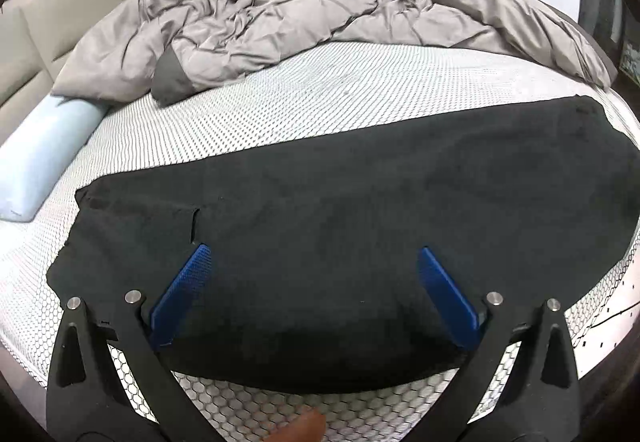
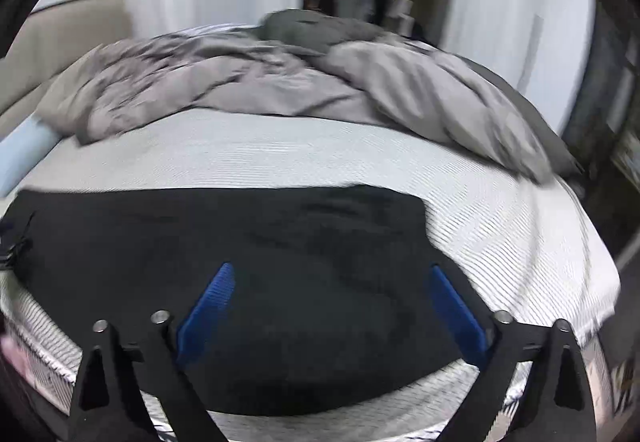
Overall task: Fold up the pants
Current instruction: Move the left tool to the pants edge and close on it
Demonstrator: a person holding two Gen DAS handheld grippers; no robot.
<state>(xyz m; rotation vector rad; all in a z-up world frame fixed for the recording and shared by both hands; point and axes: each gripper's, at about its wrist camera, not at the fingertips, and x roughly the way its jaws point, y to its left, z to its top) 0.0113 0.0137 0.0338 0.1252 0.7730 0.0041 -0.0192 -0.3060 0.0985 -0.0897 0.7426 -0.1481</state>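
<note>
Black pants (image 1: 340,210) lie flat across the near part of the white mattress (image 1: 304,98), spread from left to right. My left gripper (image 1: 314,256) is open, its blue fingers (image 1: 182,294) wide apart just above the pants near the front edge, holding nothing. In the right wrist view the same pants (image 2: 248,242) lie across the bed. My right gripper (image 2: 330,272) is open too, its blue fingers (image 2: 456,316) wide apart over the pants' right end, holding nothing. The right wrist view is blurred.
A crumpled grey duvet (image 1: 304,22) is heaped across the far half of the bed, and shows in the right wrist view (image 2: 280,90) too. A light blue bolster (image 1: 44,158) lies at the left edge by a beige headboard (image 1: 48,26). White curtains hang behind.
</note>
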